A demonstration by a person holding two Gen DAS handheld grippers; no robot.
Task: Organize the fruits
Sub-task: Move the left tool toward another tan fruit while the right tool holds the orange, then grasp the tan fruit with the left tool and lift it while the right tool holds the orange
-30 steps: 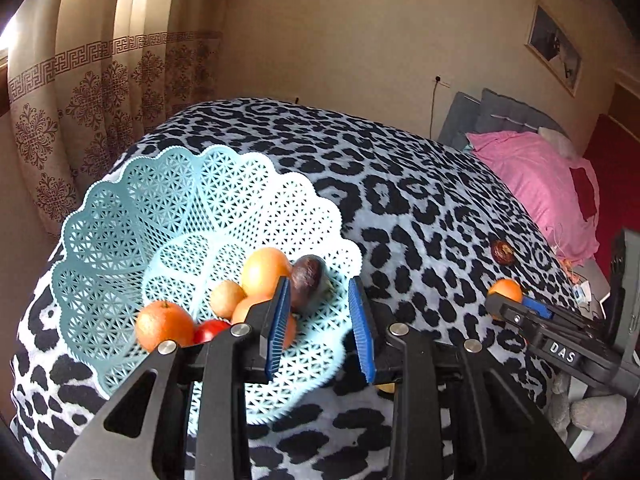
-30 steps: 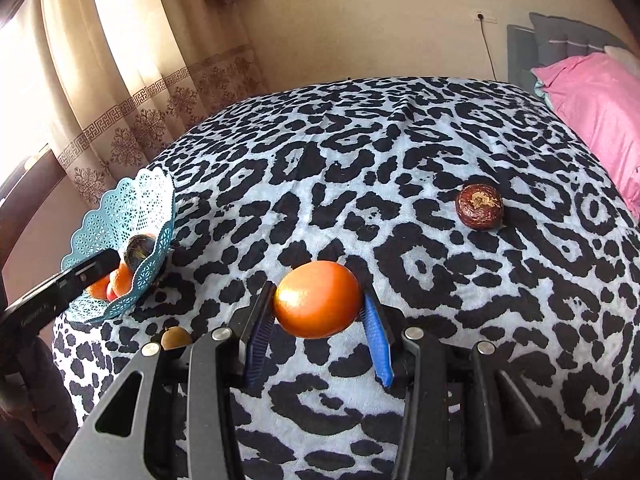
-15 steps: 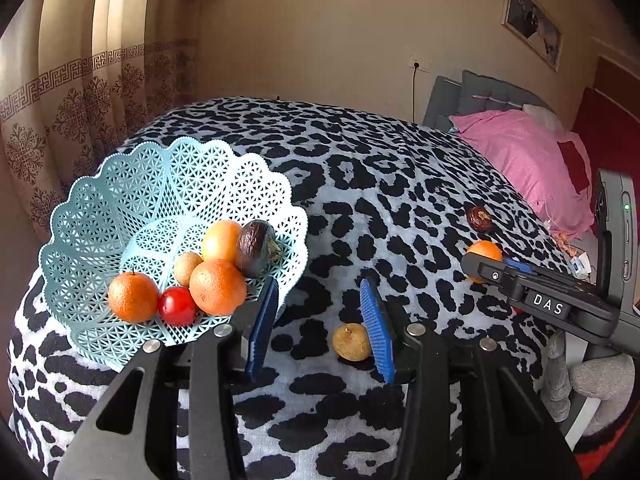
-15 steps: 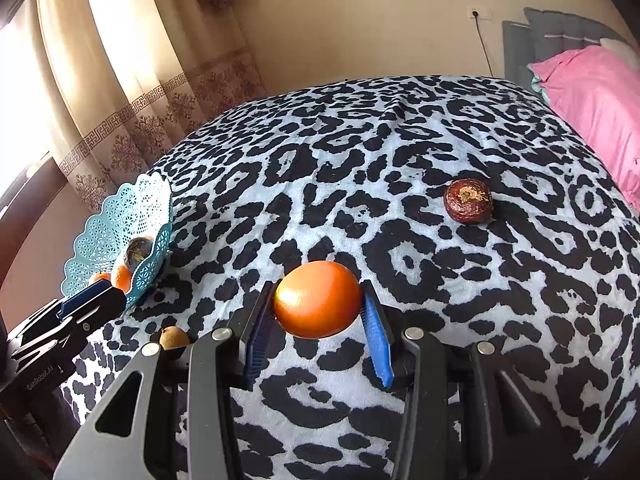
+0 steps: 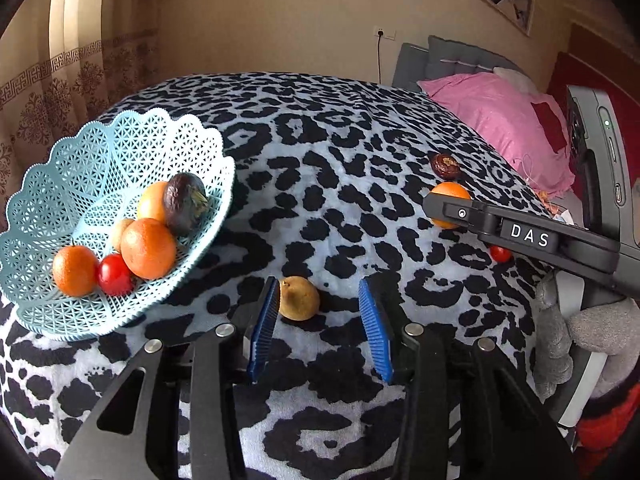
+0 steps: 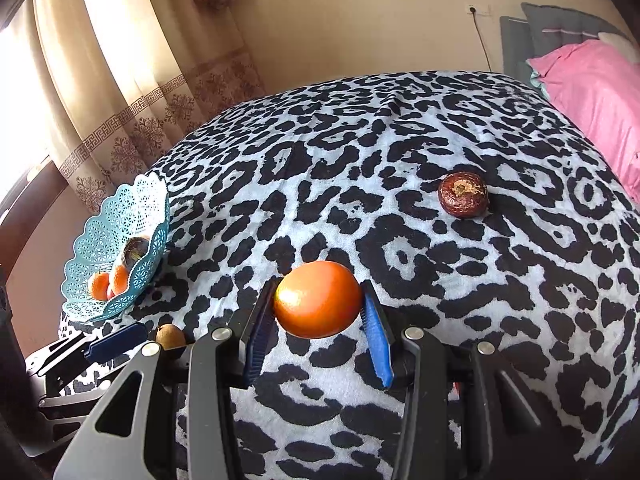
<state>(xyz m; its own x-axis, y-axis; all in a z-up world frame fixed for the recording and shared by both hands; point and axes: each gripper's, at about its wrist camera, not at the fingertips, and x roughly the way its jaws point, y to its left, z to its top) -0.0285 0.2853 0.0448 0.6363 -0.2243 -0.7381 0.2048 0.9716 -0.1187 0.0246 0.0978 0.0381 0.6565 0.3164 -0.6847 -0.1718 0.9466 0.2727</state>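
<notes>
1. Leopard-print fabric (image 5: 340, 184) covers the soft surface, with patterned curtains (image 6: 132, 92) behind it and a pink pillow (image 5: 492, 116) at the far right.
2. Hidden parts: the right gripper's finger crosses the held orange (image 5: 448, 194) in the left wrist view, so only part of it shows there. In the right wrist view the basket's near wall screens most of its contents.
3. Count in the blue lattice basket (image 5: 80, 168), left wrist view: three orange fruits, one red fruit (image 5: 114, 274), one dark avocado-like fruit (image 5: 184, 202), and one small tan fruit, mostly covered.
4. Loose on the fabric: one small brownish-yellow fruit (image 5: 299, 298), one dark brown wrinkled fruit (image 6: 463, 194), and a small red fruit (image 5: 500, 254), seen only from the left wrist.
5. Left gripper (image 5: 318, 328): spread wide, empty, with the brownish-yellow fruit between its blue pads, close to the left one; contact unclear.
6. Right gripper (image 6: 318, 322): clamped on the orange, held just above the fabric, well apart from the basket.
</notes>
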